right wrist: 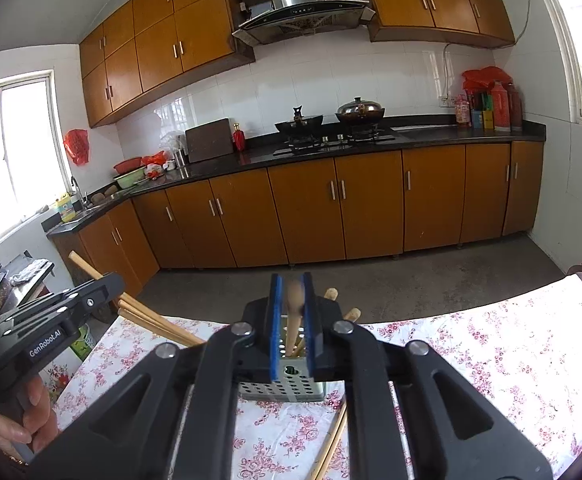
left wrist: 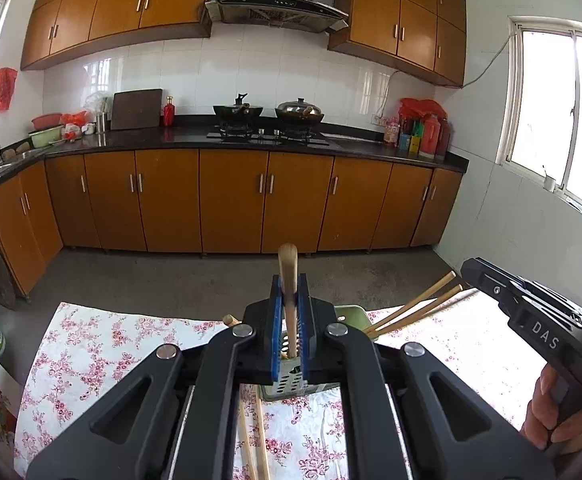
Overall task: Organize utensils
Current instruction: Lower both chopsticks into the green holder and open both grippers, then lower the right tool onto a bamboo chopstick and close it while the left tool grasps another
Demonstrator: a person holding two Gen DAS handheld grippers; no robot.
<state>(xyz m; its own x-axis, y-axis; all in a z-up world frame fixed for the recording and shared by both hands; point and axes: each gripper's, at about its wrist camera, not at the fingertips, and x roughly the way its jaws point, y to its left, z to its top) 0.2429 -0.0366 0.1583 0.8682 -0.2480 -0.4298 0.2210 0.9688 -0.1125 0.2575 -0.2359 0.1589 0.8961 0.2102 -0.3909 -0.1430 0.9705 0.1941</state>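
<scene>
A perforated metal utensil holder (left wrist: pixel 287 388) (right wrist: pixel 283 390) stands on the floral tablecloth. My left gripper (left wrist: pixel 289 280) is shut on a wooden stick (left wrist: pixel 287 264) whose lower end reaches into the holder. In the right wrist view my right gripper (right wrist: pixel 293 280) has a blurred wooden stick (right wrist: pixel 295 300) between its blue pads, with a small gap beside it, and that stick also dips into the holder. Several chopsticks (left wrist: pixel 419 306) (right wrist: pixel 151 320) lean out of the holder. Each view shows the other gripper at its side (left wrist: pixel 471 270) (right wrist: pixel 117 280).
Two loose chopsticks (left wrist: pixel 251 440) (right wrist: pixel 331 440) lie on the tablecloth (left wrist: pixel 91 360) under the grippers. A green dish (left wrist: pixel 351 314) sits behind the holder. A hand (left wrist: pixel 551 412) grips the right tool. Brown kitchen cabinets and a stove counter stand beyond the table's far edge.
</scene>
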